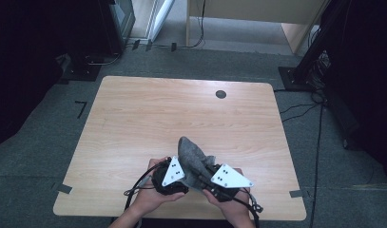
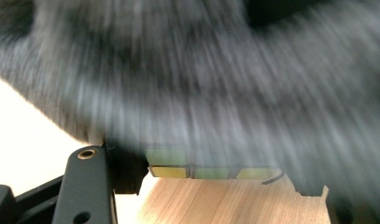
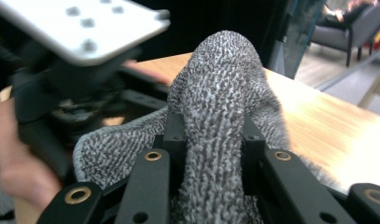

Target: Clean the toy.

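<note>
Both grippers meet over the near edge of the table [image 1: 134, 109] with a grey knitted cloth [image 1: 191, 159] bunched between them, lifted off the wood so it can be worked in the air rather than dragged. The right gripper [image 3: 211, 140] has its jaws pinched on a thick fold that stands up between them. The left gripper [image 1: 174, 178] is fully closed with the cloth draped over it, seemingly as the anchor, though blur hides the grip.
</note>
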The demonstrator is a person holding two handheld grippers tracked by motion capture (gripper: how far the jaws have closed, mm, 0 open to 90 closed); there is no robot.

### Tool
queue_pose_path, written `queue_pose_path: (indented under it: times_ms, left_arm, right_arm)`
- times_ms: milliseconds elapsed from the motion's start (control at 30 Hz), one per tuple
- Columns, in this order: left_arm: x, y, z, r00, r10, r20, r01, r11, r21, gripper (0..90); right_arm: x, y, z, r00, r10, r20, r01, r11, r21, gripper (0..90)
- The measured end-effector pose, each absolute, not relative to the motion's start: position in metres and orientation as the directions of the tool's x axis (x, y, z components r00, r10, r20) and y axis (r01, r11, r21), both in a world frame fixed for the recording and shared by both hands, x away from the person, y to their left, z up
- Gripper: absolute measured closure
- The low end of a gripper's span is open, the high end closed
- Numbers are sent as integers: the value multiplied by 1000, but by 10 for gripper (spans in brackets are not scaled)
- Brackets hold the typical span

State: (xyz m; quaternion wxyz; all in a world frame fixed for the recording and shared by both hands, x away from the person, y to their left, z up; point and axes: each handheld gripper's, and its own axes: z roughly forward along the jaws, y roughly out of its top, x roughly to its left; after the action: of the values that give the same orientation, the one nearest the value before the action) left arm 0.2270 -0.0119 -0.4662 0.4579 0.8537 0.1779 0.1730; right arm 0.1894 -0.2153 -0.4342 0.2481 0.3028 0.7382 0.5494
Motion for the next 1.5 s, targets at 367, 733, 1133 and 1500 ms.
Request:
queue_pose_path:
  times_ms: [367,733,1133,1500]
  left_arm:
    - [226,-7,-464,871,471,136,143,-509,849,348]
    - [225,-6,-462,873,469,133,139,-500,855,348]
    - [223,-14,-461,880,453,139,124,-504,855,347]
    - [223,-25,-459,869,478,130,158,-516,842,348]
  right_arm:
    - [186,-204,-431,-713,698,-66,144,238,961,750]
    - [182,-198,-430,-739,667,-92,113,258,959,744]
    - [179,-205,-430,-752,657,-63,128,239,962,741]
    - [179,-217,-430,-722,691,-40,147,209,967,740]
